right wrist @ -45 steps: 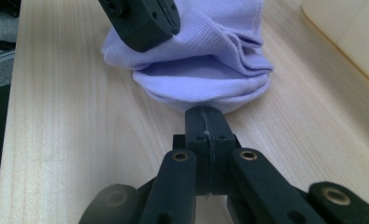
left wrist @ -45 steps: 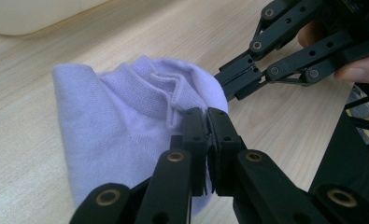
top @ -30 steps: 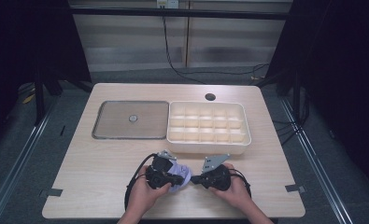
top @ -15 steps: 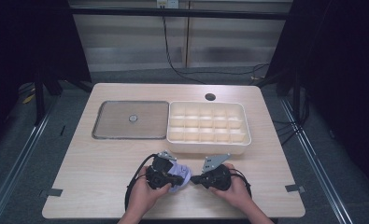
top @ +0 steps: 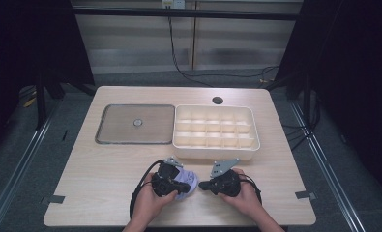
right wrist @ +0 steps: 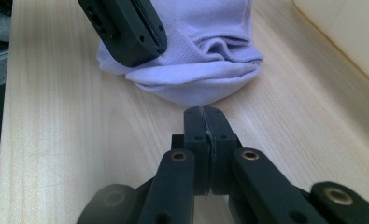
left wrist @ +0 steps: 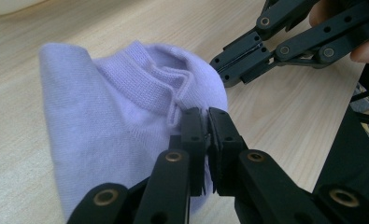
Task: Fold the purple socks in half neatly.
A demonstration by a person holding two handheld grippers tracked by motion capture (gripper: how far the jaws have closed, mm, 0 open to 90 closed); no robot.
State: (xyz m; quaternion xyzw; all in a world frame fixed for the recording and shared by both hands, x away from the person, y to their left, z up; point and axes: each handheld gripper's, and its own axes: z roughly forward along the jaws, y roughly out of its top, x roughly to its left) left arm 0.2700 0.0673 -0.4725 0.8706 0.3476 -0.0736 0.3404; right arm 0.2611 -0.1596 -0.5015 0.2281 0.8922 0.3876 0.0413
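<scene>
1. Pale wood makes up the rectangular table top (top: 106, 174), the largest thing here; the work sits at its near edge, between the person's two hands.
2. The cream plastic organiser tray with a grid of small compartments (top: 213, 130) stands at the far right. Every cell that shows looks empty, so I judge that nothing has been stowed yet.
3. The flat grey lid with a small central knob (top: 135, 123) lies just beside the tray on its left, already off.
4. The lilac knitted sock, bunched into a soft bundle (top: 187, 182), rests on the wood in front of the tray. Its ribbed cuff is doubled over, so folding seems partly done; carrying it to a compartment is what remains.
5. The left gripper (left wrist: 206, 122) has its jaws pressed together at the cuff's edge; whether fabric is caught between them I cannot tell.
6. The right gripper (right wrist: 204, 115) is pressed together on nothing, its tips just short of the bundle.
</scene>
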